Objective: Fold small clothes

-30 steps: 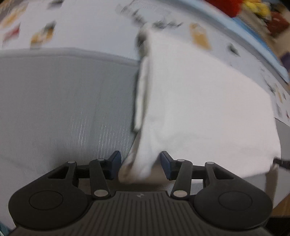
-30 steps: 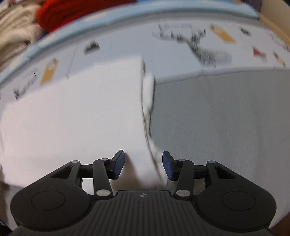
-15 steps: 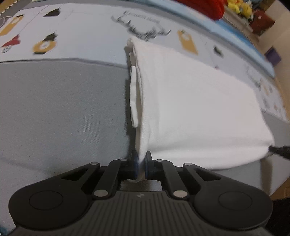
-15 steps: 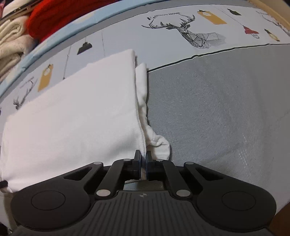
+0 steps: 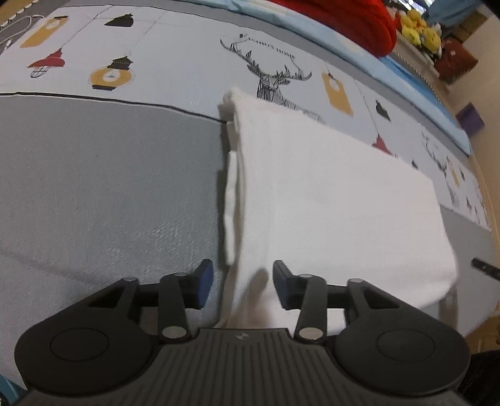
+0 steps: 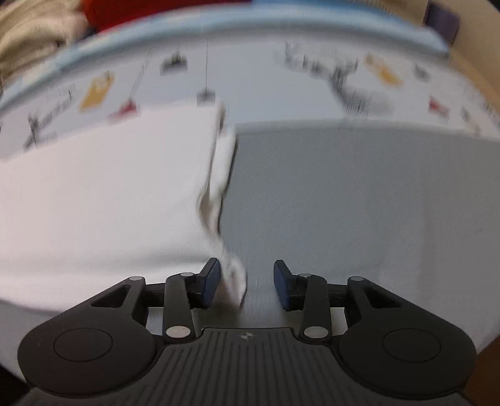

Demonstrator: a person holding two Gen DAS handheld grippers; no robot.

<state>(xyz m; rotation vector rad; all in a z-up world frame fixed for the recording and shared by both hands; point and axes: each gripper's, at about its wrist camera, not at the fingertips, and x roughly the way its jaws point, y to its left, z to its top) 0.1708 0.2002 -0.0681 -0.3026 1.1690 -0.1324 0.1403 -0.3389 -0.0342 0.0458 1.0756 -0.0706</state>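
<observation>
A white folded garment lies flat on the grey bedspread, its long folded edge running away from me. My left gripper is open, and the garment's near left corner lies loose between its blue pads. In the right wrist view the same garment fills the left half, blurred. My right gripper is open, with the garment's near right corner beside its left pad.
A printed sheet with deer and lantern motifs lies beyond the garment. A red knit item and yellow plush toys sit at the back right. The other gripper's tip shows at the right edge.
Both grippers were shut on the garment's near corners half a second ago and have now opened, letting the cloth go. The right wrist view has become blurred from motion.
</observation>
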